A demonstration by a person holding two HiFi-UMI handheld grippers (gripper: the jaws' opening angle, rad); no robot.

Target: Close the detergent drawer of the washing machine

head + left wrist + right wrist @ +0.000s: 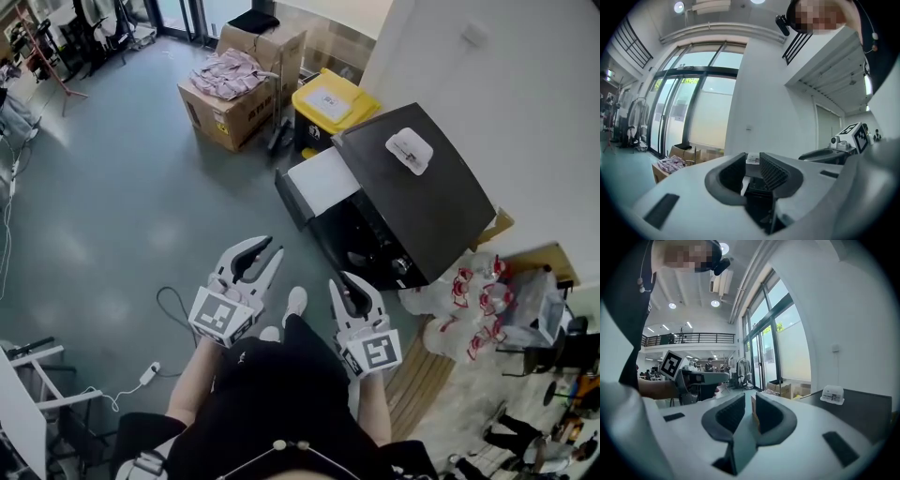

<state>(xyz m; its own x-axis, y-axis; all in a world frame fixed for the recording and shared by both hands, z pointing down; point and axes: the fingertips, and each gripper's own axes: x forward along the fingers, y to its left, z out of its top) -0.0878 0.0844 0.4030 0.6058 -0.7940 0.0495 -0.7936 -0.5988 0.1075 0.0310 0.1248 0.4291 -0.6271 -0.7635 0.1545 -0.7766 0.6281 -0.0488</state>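
The washing machine point(412, 187) has a black top and stands against the white wall at the right of the head view. Its detergent drawer point(323, 181) sticks out to the left, showing a white panel. A small white box point(410, 150) lies on the machine's top. My left gripper point(270, 247) is below the drawer, apart from it, with its jaws open and nothing between them. My right gripper point(343, 279) is close to the machine's front, its jaws open by a narrower gap and empty. The left gripper view looks between its pads point(773, 172) toward the machine point(759, 186).
A cardboard box with clothes on it point(239, 89) and a yellow bin point(330, 103) stand beyond the machine. Plastic bags with red print point(469, 291) lie at the right. A cable with a plug point(150, 375) runs over the grey floor at the left.
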